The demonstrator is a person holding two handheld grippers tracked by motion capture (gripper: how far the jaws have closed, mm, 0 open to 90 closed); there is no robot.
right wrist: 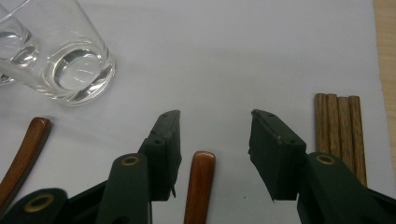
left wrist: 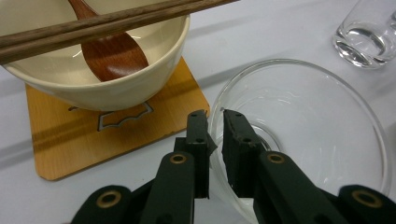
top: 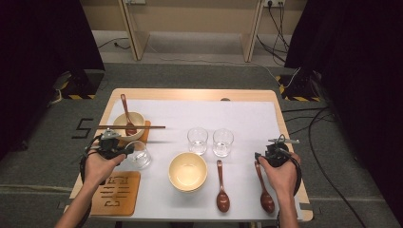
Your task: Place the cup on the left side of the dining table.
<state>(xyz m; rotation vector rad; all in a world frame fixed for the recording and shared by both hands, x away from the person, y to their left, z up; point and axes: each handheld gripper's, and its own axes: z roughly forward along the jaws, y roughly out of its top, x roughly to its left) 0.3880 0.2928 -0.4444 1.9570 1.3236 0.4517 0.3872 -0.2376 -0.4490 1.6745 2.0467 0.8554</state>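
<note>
Pinching the near rim of a clear glass tumbler [left wrist: 303, 140], left gripper [left wrist: 215, 116] nearly pressed together, one black jaw outside the glass wall and the other inside, pads tight on the thin rim. Tumbler tilted toward the gripper's camera, wide mouth facing it, thick base farther off. Just beyond the jaws to the left, a wooden coaster [left wrist: 112, 135] with a cut-out pattern, bearing a cream bowl [left wrist: 102, 88]; inside that bowl a brown wooden spoon [left wrist: 112, 56], and across its rim a pair of dark chopsticks [left wrist: 107, 23]. Farther ahead to the right of the jaws, the base of a second glass [left wrist: 364, 42]. Seen from the high view, same gripper [top: 127, 149] beside the tumbler [top: 140, 154], just to the right of the hand.

Spread wide and holding nothing, right gripper [right wrist: 215, 126], jaws straddling the tip of a wooden spoon handle [right wrist: 200, 186] without touching it, white mat bare on both sides of it. Left of these jaws, another spoon handle [right wrist: 23, 154], well apart. Ahead and to the left, a small glass [right wrist: 70, 60] standing upright. Right of the jaws, close by, the ends of four wooden chopsticks [right wrist: 338, 126] lying side by side. From the high view, right gripper [top: 266, 156] over the upper end of the rightmost spoon [top: 264, 190], with a second cream bowl [top: 188, 171] lying between the two hands.
</note>
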